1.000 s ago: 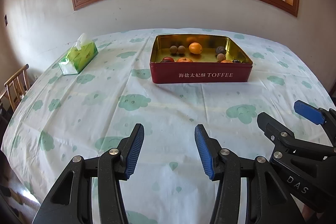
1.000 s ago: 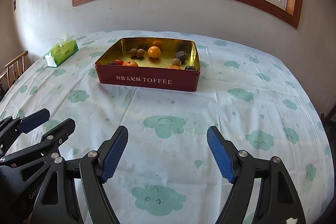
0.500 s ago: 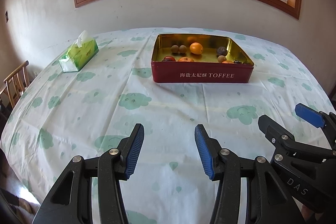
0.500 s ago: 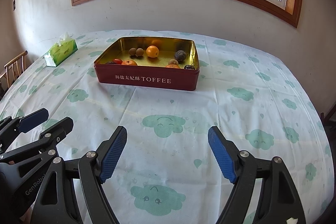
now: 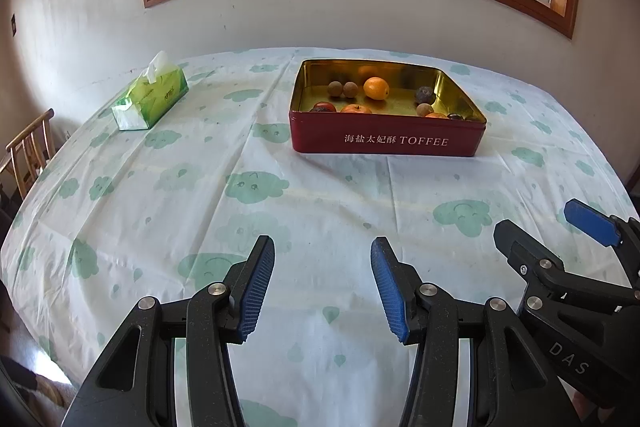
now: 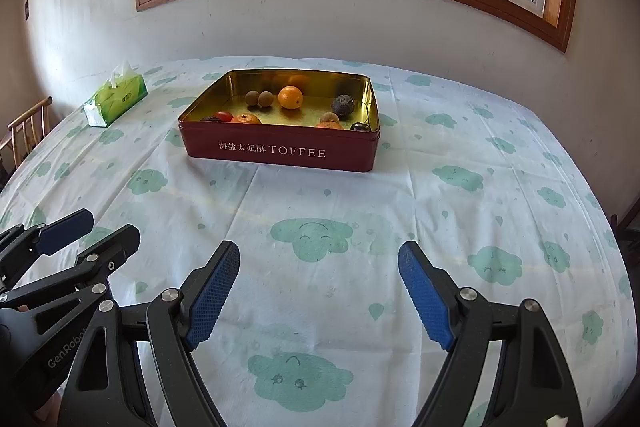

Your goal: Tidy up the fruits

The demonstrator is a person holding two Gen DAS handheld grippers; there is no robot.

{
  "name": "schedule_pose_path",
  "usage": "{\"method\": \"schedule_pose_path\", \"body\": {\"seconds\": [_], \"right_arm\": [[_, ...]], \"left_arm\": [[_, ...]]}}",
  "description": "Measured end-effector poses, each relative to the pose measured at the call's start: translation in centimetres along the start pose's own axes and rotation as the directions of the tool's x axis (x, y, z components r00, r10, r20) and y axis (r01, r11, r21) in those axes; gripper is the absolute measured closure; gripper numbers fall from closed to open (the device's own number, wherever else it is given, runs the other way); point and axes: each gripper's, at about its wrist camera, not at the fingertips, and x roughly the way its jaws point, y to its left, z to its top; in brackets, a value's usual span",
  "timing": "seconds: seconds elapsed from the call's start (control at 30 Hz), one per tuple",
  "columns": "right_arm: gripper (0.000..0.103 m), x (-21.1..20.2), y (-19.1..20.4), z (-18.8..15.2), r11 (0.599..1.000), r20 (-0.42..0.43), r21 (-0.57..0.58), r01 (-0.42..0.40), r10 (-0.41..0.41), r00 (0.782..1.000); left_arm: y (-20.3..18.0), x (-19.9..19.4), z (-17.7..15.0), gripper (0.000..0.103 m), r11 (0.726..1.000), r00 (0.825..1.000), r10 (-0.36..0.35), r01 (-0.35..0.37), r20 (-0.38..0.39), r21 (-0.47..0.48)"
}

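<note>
Cloud-printed cloth covers the tabletop [image 5: 160, 211]. Nearest, the left gripper [image 5: 322, 285] and right gripper [image 6: 319, 301] hover with ribbed blue pads wide apart, holding nothing. At twelve o'clock, a rectangular red tin [image 6: 280, 151] with gold lining holds an orange [image 6: 290, 97] and small fruits, some hidden behind its wall. Farther, at ten o'clock, a green tissue box [image 5: 154, 95].

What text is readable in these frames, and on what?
"海盐太妃酥 TOFFEE": front wall of the red tin, white letters, readable in both views.
"DAS": black body of the right gripper, seen from the left wrist view.
"GenRobo": black body of the left gripper, seen from the right wrist view; cut off after that.
Print on the green tissue box: too small and blurred to read.
</note>
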Motion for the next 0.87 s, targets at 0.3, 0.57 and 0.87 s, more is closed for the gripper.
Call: {"method": "schedule_pose_path", "body": {"seconds": [0.3,0.57,0.87], "right_arm": [[0.024,0.09,-0.02,-0.12,1.0,-0.002,0.0,-0.003,0.003,1.0],[0.024,0.18,-0.03,-0.31,1.0,-0.005,0.003,-0.001,0.001,1.0],[0.024,0.25,-0.08,-0.24,1.0,-0.005,0.002,-0.002,0.002,1.0]], "left_arm": [[0.21,0.12,-0.18,0.051,1.0,1.0,0.005,-0.005,-0.003,-0.004],[0.15,0.07,-0.39,0.051,1.0,1.0,0.007,-0.007,-0.005,-0.01],[0.6,0.39,0.04,0.051,1.0,1.0,0.001,-0.002,-0.013,-0.025]]}}
